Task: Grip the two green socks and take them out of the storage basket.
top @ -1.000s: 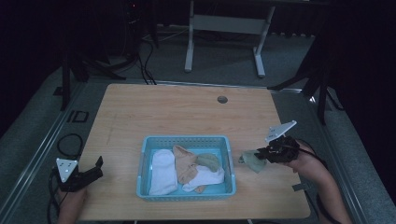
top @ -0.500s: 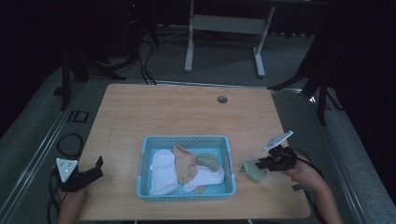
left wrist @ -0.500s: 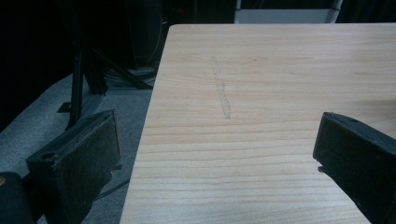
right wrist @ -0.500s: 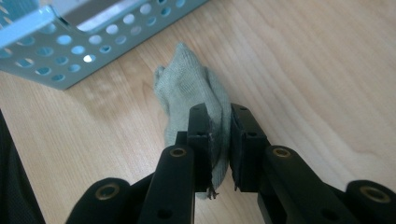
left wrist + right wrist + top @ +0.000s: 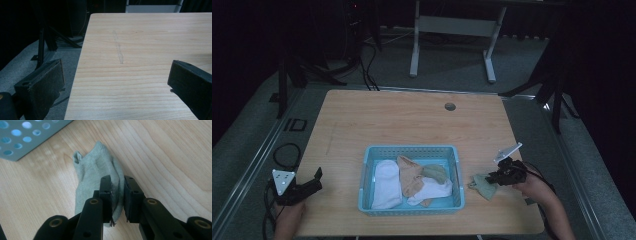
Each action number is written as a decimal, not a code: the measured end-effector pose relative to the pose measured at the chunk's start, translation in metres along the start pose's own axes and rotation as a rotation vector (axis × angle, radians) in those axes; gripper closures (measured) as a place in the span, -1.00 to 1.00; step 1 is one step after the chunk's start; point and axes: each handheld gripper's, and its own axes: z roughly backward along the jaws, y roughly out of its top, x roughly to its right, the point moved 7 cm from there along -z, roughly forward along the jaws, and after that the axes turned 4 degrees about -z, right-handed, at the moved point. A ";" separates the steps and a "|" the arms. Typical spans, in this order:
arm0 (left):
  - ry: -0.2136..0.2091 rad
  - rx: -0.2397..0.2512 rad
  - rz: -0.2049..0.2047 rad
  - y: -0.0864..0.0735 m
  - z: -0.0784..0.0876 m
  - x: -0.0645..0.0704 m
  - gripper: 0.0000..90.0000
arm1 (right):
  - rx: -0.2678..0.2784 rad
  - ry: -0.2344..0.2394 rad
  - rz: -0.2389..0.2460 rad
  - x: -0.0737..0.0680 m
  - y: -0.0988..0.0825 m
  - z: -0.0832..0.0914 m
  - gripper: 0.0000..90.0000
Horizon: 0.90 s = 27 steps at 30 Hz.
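Observation:
A grey-green sock (image 5: 484, 186) lies on the wooden table (image 5: 412, 120), just right of the blue basket (image 5: 412, 149). My right gripper (image 5: 499, 177) is low over it. In the right gripper view the sock (image 5: 100, 167) stretches away from the right gripper (image 5: 118, 180), and a fold of it stands between the two pads. The jaws have just been opening a little, and the fold still fills the narrow gap. My left gripper (image 5: 314, 180) rests at the table's front left corner. Its jaws (image 5: 115, 75) stand wide apart over bare wood.
The basket holds a white sock (image 5: 387, 182), a tan one (image 5: 409, 175) and other pieces. Its perforated wall (image 5: 20, 140) is close to the far end of the grey-green sock. A round cable hole (image 5: 450, 106) sits at the back. The table's front edge is near both hands.
My right hand has come down and slightly toward the front, lowering the grey-green sock from above the table onto the wood beside the basket. The left hand has stayed put.

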 end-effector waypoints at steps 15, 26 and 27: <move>0.001 0.000 -0.001 0.000 0.000 0.000 -0.99 | 0.049 -0.083 0.009 -0.002 0.033 0.039 0.25; -0.001 0.000 0.000 0.000 0.000 0.000 -0.99 | 0.091 -0.071 0.087 -0.028 0.071 0.054 0.24; -0.001 0.000 -0.001 0.000 0.000 0.000 -0.99 | 0.093 -0.069 0.094 -0.031 0.074 0.054 0.24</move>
